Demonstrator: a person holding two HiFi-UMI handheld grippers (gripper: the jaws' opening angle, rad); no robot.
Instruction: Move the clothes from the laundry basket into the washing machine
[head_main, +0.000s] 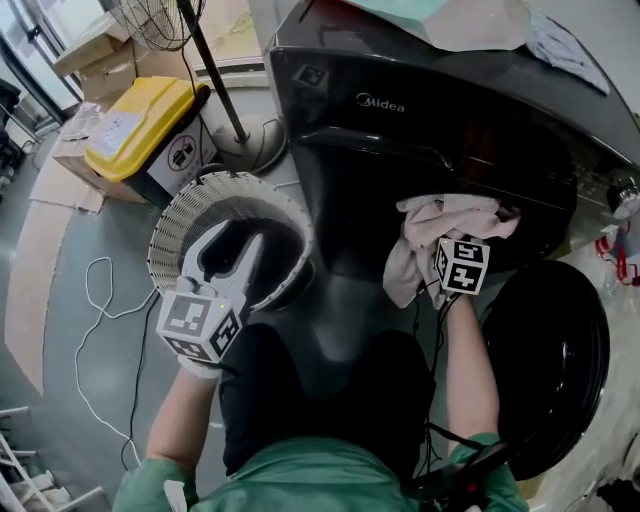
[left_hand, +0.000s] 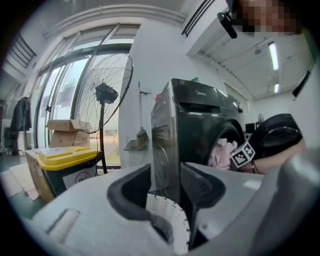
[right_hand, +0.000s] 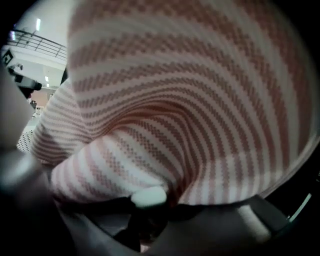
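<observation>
Pink striped garment (right_hand: 175, 100), pinched in our right claw (right_hand: 150, 200), drapes at the mouth of the washing machine (head_main: 400, 140); released shallow, it may slide out. Our left claw (head_main: 235, 237) gapes empty.

1. My head camera looks steeply down at the washer (head_main: 420, 130), basket (head_main: 170, 230) and floor (head_main: 90, 300).
2. My left tool (head_main: 237, 238)'s camera looks level along its jaws; it shares washer, fan (left_hand: 107, 92) and bin (left_hand: 65, 157) with the head view.
3. My right tool (right_hand: 150, 200)'s camera is pressed against striped cloth (right_hand: 175, 100), which fills it.
</observation>
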